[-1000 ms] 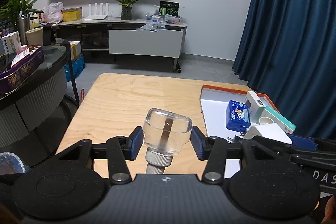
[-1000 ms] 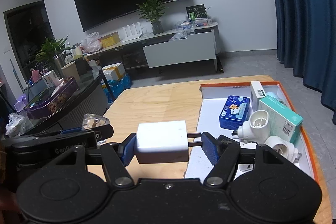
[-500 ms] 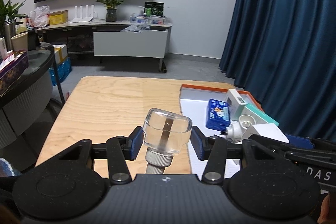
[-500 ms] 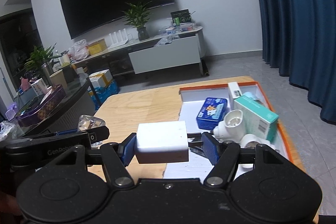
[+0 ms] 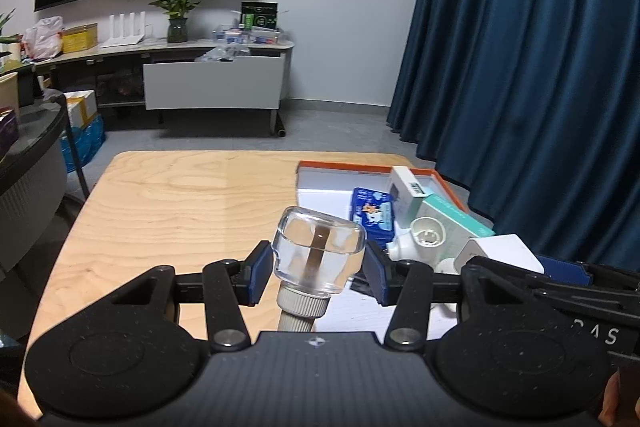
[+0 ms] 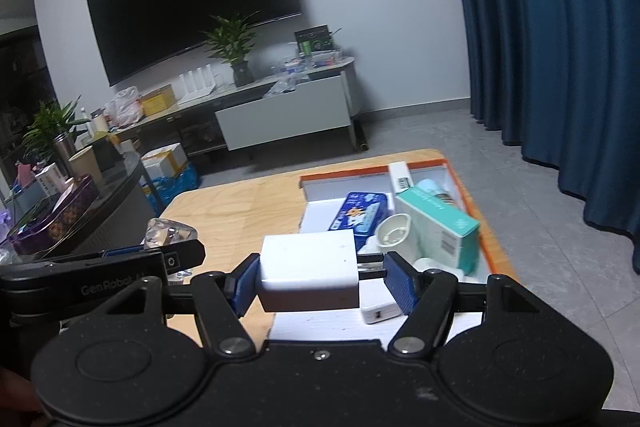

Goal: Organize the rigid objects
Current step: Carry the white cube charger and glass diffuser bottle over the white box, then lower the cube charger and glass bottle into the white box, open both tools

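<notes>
My left gripper is shut on a clear glass bottle with a white ribbed neck, held above the wooden table. My right gripper is shut on a white plug adapter, its metal prongs against the right pad, held over the near edge of the orange-rimmed white tray. The tray holds a blue tin, a teal box, a white box and white socket adapters. The adapter and right gripper show at the right of the left wrist view.
A dark blue curtain hangs right of the table. A round glass side table with boxes stands left. A low TV cabinet with a plant stands at the far wall. A small white charger lies in the tray's near part.
Both grippers have swung to the right with their objects still held. The tray now sits nearer the middle of both views, and the right gripper is over its near edge.
</notes>
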`<control>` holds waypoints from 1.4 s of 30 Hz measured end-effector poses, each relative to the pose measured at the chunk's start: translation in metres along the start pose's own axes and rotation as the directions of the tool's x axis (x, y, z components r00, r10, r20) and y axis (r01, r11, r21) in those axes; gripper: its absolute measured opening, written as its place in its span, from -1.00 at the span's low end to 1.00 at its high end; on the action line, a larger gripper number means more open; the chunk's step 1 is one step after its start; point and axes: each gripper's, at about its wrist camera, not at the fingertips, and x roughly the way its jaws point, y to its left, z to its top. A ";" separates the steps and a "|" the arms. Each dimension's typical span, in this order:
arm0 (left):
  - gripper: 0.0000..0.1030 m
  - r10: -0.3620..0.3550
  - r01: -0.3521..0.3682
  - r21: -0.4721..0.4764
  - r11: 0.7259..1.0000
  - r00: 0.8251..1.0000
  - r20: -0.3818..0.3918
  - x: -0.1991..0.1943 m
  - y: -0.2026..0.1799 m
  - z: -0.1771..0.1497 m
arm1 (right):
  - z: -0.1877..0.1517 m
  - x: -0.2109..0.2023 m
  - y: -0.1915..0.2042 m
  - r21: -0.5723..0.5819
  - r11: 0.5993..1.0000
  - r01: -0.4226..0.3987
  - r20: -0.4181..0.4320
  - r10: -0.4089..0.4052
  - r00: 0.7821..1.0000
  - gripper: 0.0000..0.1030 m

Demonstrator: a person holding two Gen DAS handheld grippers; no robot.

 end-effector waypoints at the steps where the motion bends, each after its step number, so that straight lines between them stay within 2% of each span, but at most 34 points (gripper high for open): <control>1: -0.04 -0.005 0.005 0.002 1.000 1.000 -0.001 0.001 -0.002 0.000 | 0.000 -0.001 -0.002 0.002 1.000 0.005 0.002 -0.005 1.000 0.54; 18: -0.04 -0.066 0.067 0.036 0.997 0.998 -0.023 0.013 -0.019 0.005 | 0.009 -0.008 -0.029 0.042 0.997 0.065 0.026 -0.066 0.997 0.54; 42: -0.04 -0.083 0.085 0.057 0.995 0.996 -0.043 0.028 -0.032 0.012 | 0.018 -0.003 -0.038 0.046 0.996 0.076 0.032 -0.078 0.996 0.54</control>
